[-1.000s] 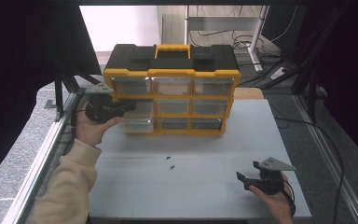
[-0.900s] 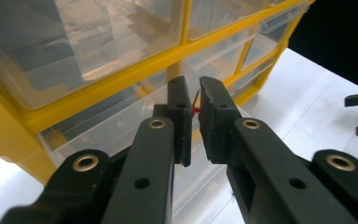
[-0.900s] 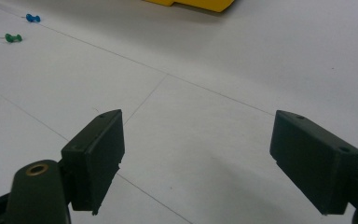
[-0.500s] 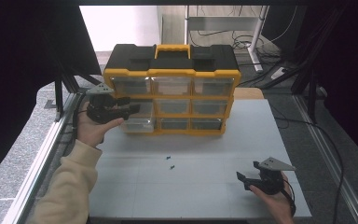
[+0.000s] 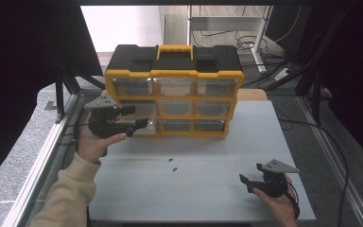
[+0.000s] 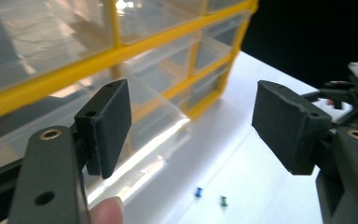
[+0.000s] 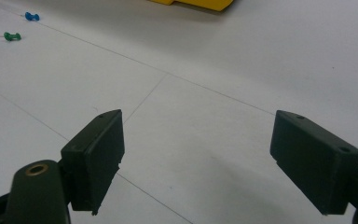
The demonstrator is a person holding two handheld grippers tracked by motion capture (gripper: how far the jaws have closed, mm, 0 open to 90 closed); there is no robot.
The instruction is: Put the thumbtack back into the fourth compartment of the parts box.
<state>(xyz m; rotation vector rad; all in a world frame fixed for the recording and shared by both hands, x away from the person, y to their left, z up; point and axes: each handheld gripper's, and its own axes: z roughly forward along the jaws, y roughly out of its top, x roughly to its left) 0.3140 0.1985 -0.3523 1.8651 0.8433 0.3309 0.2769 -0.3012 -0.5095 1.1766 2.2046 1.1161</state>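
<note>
My left gripper (image 5: pixel 131 118) hangs with jaws wide apart, holding nothing, at the lower-left clear drawer (image 6: pixel 135 126) of the yellow-and-black drawer cabinet (image 5: pixel 174 90); my right gripper (image 5: pixel 248 182), jaws also wide and holding nothing, rests low over the white worktop (image 5: pixel 217 156), well apart from 2 small pushpins, blue (image 7: pixel 30 17) and green (image 7: pixel 12 36)
</note>
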